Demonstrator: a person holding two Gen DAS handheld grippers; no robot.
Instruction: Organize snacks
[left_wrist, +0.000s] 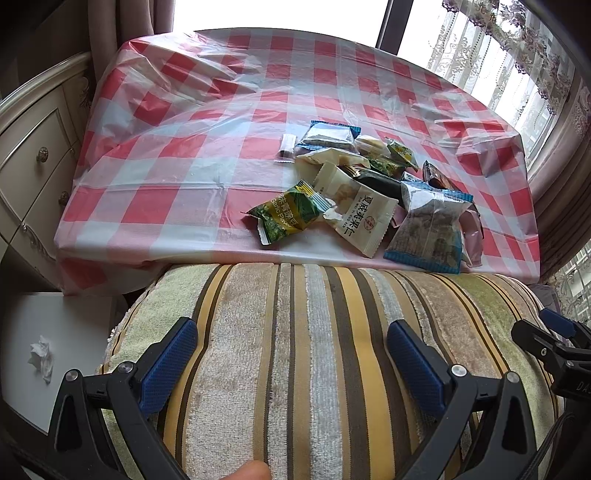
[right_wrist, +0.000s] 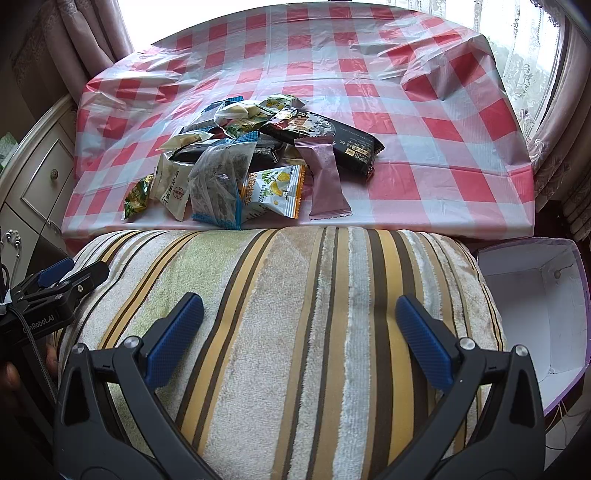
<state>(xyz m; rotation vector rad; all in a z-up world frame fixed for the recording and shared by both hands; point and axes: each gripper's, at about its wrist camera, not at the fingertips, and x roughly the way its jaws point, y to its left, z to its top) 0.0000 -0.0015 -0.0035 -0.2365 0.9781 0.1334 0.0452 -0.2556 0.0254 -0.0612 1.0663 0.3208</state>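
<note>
Checkered tablecloth (right_wrist: 424, 122) upper frame, snack pile (right_wrist: 251, 158) centre; your left gripper (left_wrist: 291, 354) and right gripper (right_wrist: 299, 328) both gape wide, empty, lower frame

The green packet (left_wrist: 286, 216) reads "Garlic Flavor", the white packet (left_wrist: 364, 218) "夏威夷果仁", and the left tongs' body (right_wrist: 37, 317) "GenRobot.AI".

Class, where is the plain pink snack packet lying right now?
In the right wrist view, the pink packet lies at the pile's right edge near the table's front edge, between the yellow-printed packet and the black packet.
</note>
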